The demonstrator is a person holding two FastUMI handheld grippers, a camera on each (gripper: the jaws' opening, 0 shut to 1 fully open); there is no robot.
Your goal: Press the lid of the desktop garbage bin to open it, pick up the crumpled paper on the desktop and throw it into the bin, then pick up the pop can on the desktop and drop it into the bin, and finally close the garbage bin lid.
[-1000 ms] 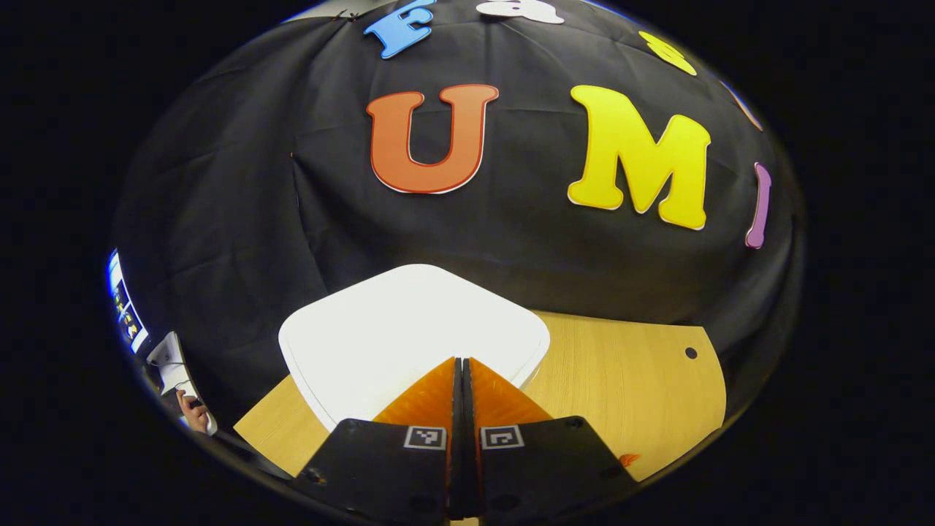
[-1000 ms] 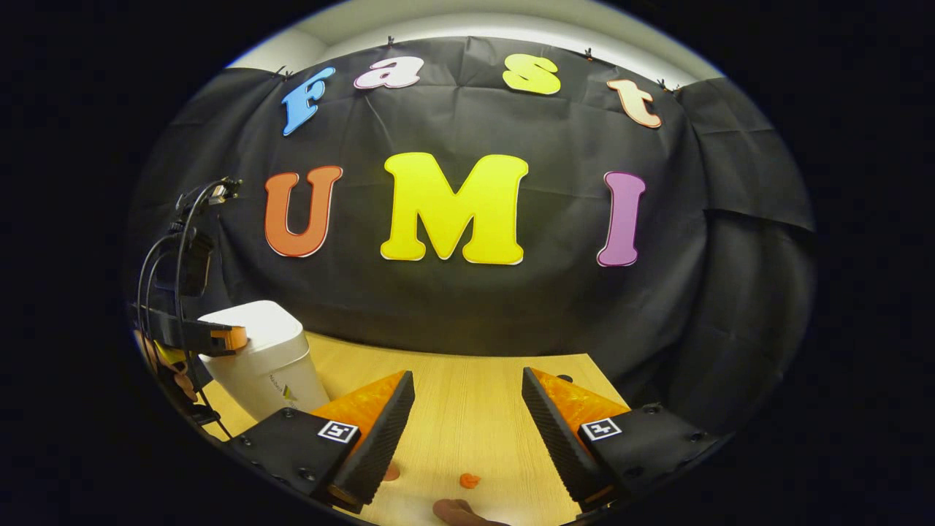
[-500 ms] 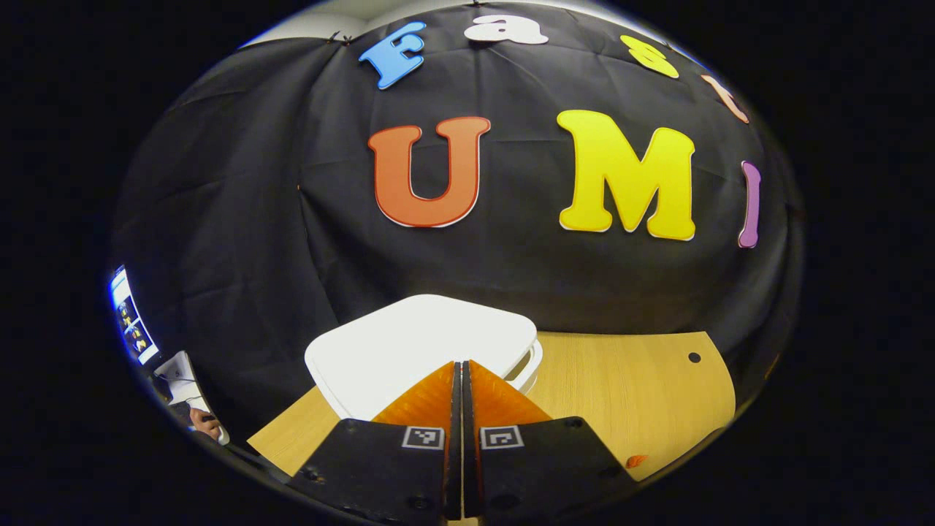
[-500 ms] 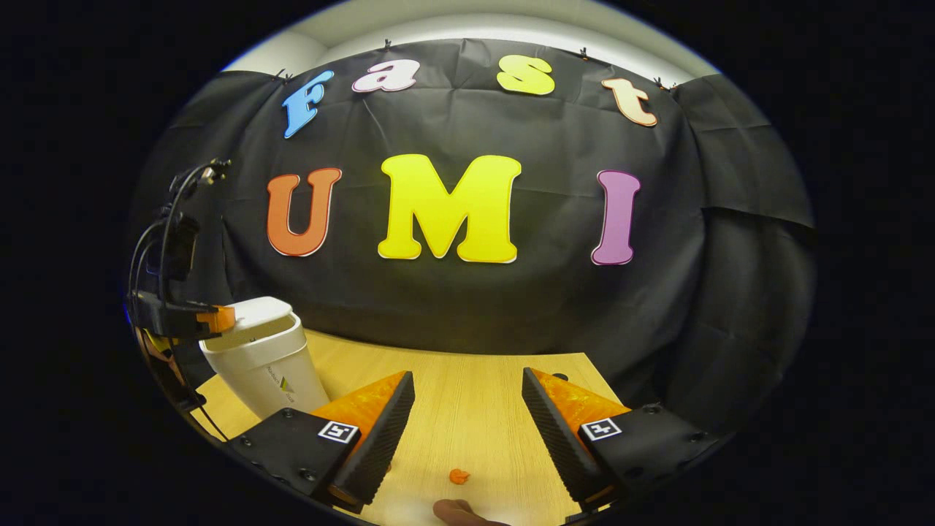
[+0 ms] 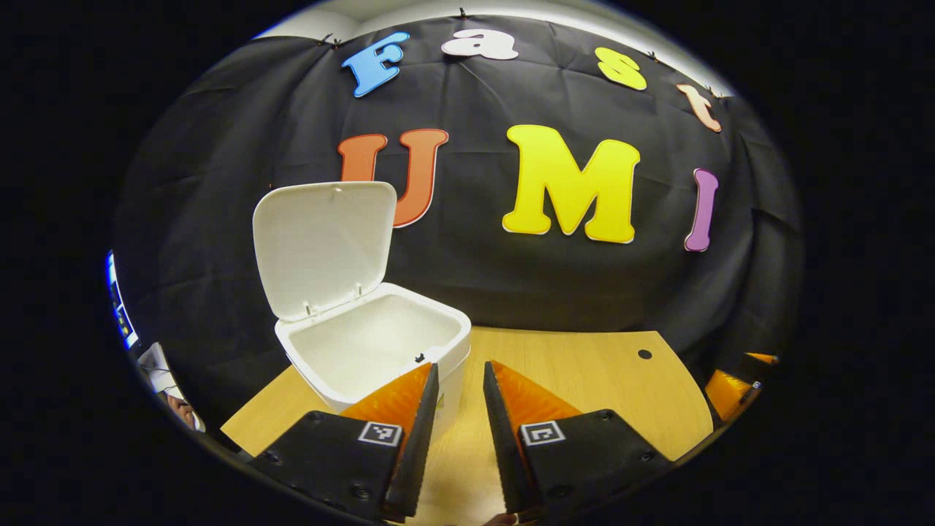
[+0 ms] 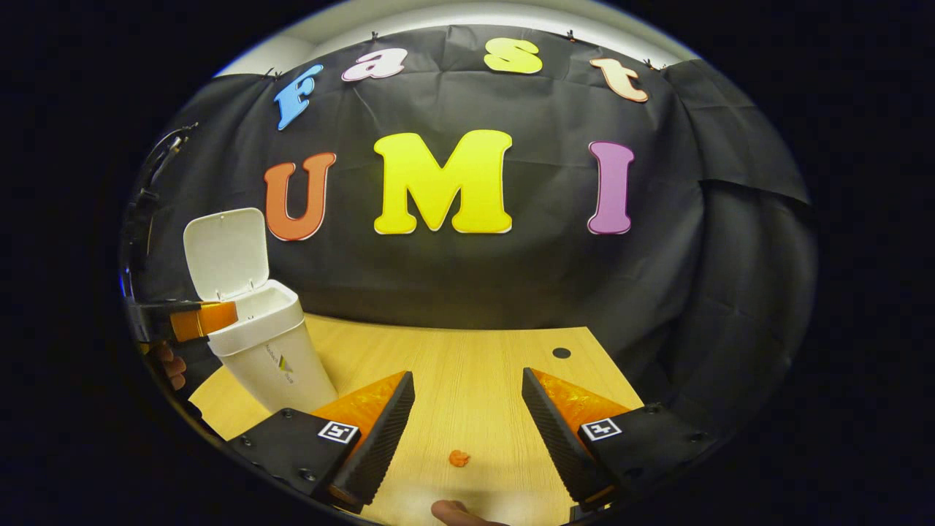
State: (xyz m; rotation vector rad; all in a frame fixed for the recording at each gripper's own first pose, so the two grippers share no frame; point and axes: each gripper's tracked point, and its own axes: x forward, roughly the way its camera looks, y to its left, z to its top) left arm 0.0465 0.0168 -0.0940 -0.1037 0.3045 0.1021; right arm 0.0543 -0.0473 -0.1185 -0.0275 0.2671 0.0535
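The white desktop bin (image 5: 372, 343) stands open at the table's left, its lid (image 5: 321, 241) tipped up and back against the booth wall, and its inside looks bare. My left gripper (image 5: 460, 372) hovers just in front of the bin's near rim, its fingers a small gap apart with nothing between them. In the right gripper view the bin (image 6: 270, 351) sits at the far left with its lid (image 6: 223, 252) raised, and the left gripper (image 6: 193, 320) is beside its rim. My right gripper (image 6: 467, 376) hangs open over the wooden table, holding nothing.
The wooden table (image 6: 475, 351) has a small dark hole (image 6: 561, 353) near its back right corner. A tiny orange scrap (image 6: 459, 458) lies on it below the right gripper. The right gripper (image 5: 738, 380) shows at the left gripper view's right edge. A fingertip (image 6: 453, 511) pokes in at the bottom.
The bin lid has sprung from closed to fully upright. My left gripper has lifted off the lid, drawn back, and gone from shut to slightly open. The right gripper has barely moved.
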